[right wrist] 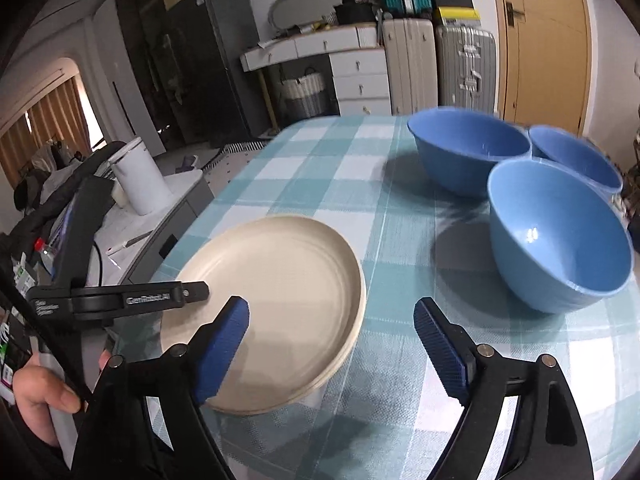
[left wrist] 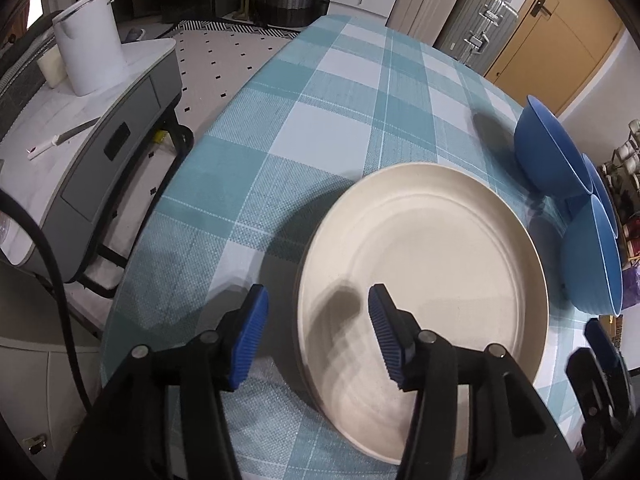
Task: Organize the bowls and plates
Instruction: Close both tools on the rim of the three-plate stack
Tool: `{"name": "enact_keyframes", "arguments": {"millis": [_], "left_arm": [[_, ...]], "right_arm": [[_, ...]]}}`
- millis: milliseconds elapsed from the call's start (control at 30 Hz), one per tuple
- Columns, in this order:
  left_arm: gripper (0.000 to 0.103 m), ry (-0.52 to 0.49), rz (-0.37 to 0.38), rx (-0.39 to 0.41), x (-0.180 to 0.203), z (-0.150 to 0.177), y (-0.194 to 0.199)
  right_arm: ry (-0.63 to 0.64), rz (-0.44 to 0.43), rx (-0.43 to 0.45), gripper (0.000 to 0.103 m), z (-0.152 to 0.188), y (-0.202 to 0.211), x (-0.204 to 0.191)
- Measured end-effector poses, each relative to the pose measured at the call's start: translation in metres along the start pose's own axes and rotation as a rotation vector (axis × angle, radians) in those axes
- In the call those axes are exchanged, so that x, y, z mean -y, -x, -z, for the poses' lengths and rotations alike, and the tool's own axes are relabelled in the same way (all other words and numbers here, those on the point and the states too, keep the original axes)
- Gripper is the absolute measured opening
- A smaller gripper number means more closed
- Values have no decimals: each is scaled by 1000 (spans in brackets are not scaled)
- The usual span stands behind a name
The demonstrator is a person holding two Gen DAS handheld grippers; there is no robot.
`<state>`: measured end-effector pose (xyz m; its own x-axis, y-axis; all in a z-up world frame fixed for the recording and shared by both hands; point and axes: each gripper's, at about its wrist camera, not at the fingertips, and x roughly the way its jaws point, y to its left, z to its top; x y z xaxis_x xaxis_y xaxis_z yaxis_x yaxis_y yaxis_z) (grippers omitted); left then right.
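Note:
A stack of cream plates (left wrist: 440,248) (right wrist: 280,272) lies on the teal checked tablecloth (left wrist: 320,128) (right wrist: 400,360). My left gripper (left wrist: 316,296) is open and straddles the stack's left rim: one pad hangs over the cloth, the other over the top plate, and neither presses. My right gripper (right wrist: 332,308) is open wide at the stack's right rim, holding nothing. Three blue bowls stand upright to the right: a near one (right wrist: 560,236) (left wrist: 592,256), a far left one (right wrist: 468,148) (left wrist: 548,152) and a far right one (right wrist: 576,156).
The table's left edge (left wrist: 160,200) drops off beside a grey-and-white cart (left wrist: 100,128) that carries a white canister (left wrist: 90,48) (right wrist: 138,176). Suitcases (right wrist: 464,68), white drawers (right wrist: 360,80) and a wooden door (right wrist: 540,40) stand beyond the far end. A hand (right wrist: 40,392) holds the left gripper's handle.

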<state>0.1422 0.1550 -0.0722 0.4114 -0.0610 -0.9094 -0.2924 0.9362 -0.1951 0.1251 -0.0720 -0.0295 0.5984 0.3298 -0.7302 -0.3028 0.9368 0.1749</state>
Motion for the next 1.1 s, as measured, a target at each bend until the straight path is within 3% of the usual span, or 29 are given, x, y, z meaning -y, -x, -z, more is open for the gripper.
{"name": "enact_keyframes", "arguments": {"millis": [333, 533, 667, 833, 1100], "left_arm": [[56, -19, -18, -43, 4, 3, -9], [56, -8, -3, -51, 1, 3, -9], [56, 3, 9, -55, -1, 2, -10], [57, 12, 21, -57, -1, 1, -12], [57, 3, 31, -47, 1, -3, -13]], "right_arm": [[-131, -48, -173, 85, 4, -39, 22], [-241, -99, -287, 69, 10, -64, 34], [-264, -129, -315, 65, 12, -70, 31], [-269, -165, -342, 48, 14, -75, 23], [-277, -140, -340, 47, 10, -81, 17]]}}
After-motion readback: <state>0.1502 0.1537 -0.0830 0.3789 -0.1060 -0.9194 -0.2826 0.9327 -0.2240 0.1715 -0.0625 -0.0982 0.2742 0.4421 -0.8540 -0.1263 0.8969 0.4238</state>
